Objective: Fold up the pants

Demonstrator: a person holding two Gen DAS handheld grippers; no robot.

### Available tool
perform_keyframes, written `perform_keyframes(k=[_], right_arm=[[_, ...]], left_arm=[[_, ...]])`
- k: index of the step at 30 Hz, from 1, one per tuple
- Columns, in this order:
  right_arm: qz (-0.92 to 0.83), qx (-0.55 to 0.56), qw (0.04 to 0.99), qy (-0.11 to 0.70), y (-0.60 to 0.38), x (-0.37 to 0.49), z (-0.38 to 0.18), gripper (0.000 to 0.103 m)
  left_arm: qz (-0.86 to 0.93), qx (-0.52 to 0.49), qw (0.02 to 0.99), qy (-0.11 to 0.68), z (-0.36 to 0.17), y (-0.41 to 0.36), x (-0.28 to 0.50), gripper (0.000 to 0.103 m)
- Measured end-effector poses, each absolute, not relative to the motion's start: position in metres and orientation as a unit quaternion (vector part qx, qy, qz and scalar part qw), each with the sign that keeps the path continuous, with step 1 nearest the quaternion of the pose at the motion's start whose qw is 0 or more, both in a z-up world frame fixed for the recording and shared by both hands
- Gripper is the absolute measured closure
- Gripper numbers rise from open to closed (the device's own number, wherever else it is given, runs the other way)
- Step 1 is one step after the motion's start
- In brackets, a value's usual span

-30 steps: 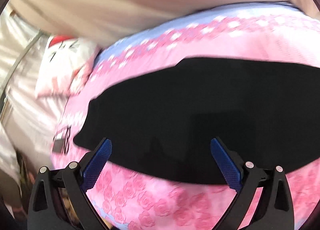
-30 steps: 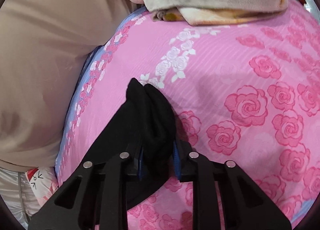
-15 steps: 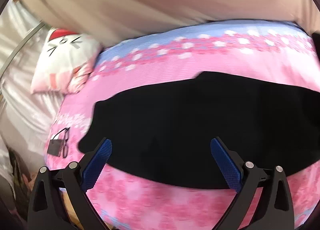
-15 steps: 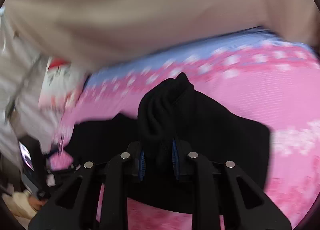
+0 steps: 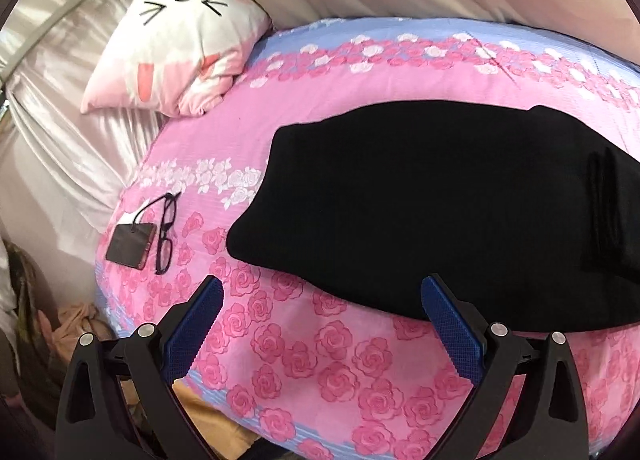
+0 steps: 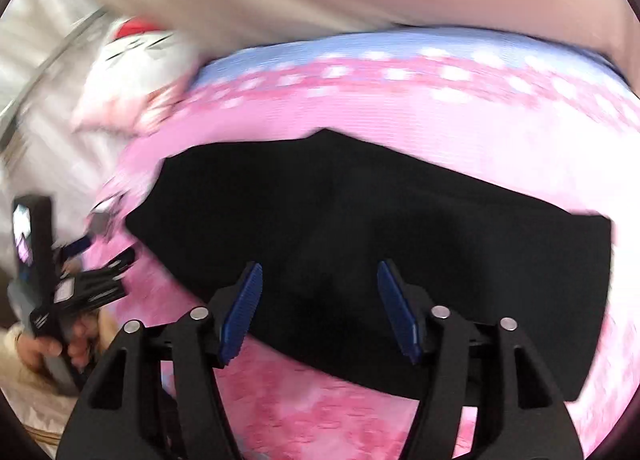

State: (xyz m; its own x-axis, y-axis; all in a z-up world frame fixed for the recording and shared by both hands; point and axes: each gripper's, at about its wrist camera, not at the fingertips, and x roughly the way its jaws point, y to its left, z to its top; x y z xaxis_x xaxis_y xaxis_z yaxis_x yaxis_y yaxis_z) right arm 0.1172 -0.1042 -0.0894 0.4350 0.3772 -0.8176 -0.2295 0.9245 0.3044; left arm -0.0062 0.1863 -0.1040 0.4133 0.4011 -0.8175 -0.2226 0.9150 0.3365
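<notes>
The black pants (image 5: 440,204) lie folded flat on the pink rose-print bed cover (image 5: 320,372). They also show in the blurred right wrist view (image 6: 380,228). My left gripper (image 5: 322,312) is open and empty, hovering just before the pants' near edge. My right gripper (image 6: 320,300) is open and empty, above the near edge of the pants. The other gripper (image 6: 80,276) shows at the left of the right wrist view, held in a hand.
A white cat-face pillow (image 5: 176,48) lies at the bed's far left corner. Black glasses (image 5: 166,232) and a dark card holder (image 5: 130,246) lie near the bed's left edge. Beige curtain hangs behind the bed.
My right gripper carried the pinched pants end across, laid it on the rest of the pants and opened. My left gripper drew back to the left, staying open.
</notes>
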Motion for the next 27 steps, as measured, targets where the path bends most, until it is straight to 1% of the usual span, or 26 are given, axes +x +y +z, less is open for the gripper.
perform_keyframes(k=[3,10,11,12,13,14,15,18,20,22,24,25,26,27], right_arm=[[0.189,0.069,0.832,0.517,-0.089,0.127,-0.103,0.047],[0.148,-0.028,0.832,0.534,-0.026,0.145,-0.133,0.047],[0.141,-0.055,0.833,0.533,-0.02,0.146,-0.14,0.051],[0.134,-0.073,0.835,0.529,-0.017,0.146,-0.144,0.059],[0.129,-0.08,0.837,0.526,-0.016,0.146,-0.144,0.062],[0.127,-0.072,0.835,0.53,-0.018,0.148,-0.141,0.072],[0.132,-0.057,0.832,0.535,-0.021,0.148,-0.137,0.088],[0.144,-0.045,0.835,0.529,-0.019,0.147,-0.119,0.089],[0.168,-0.054,0.817,0.549,-0.011,0.145,-0.13,0.089],[0.177,-0.077,0.818,0.542,-0.006,0.139,-0.138,0.088],[0.178,-0.061,0.817,0.545,-0.012,0.14,-0.136,0.088],[0.178,-0.063,0.818,0.544,-0.013,0.141,-0.134,0.086],[0.172,-0.078,0.821,0.538,-0.013,0.14,-0.132,0.084],[0.159,-0.105,0.829,0.526,-0.01,0.136,-0.128,0.067]], left_arm=[[0.171,0.085,0.841,0.506,-0.104,0.189,0.005,0.005],[0.132,0.107,0.853,0.493,-0.099,0.184,0.028,0.005],[0.13,0.11,0.853,0.493,-0.099,0.183,0.03,0.005],[0.127,0.112,0.853,0.494,-0.1,0.184,0.031,0.005],[0.123,0.114,0.853,0.495,-0.101,0.184,0.032,0.005],[0.121,0.114,0.852,0.496,-0.101,0.185,0.033,0.005],[0.119,0.116,0.853,0.496,-0.102,0.186,0.033,0.005],[0.116,0.112,0.852,0.498,-0.103,0.19,0.034,0.005],[0.115,0.107,0.851,0.502,-0.105,0.191,0.034,0.005],[0.114,0.105,0.848,0.507,-0.109,0.19,0.036,0.005],[0.114,0.101,0.849,0.507,-0.109,0.189,0.037,0.005],[0.114,0.1,0.849,0.505,-0.108,0.188,0.037,0.005],[0.116,0.1,0.85,0.505,-0.108,0.188,0.037,0.005],[0.117,0.099,0.849,0.506,-0.108,0.187,0.037,0.005]])
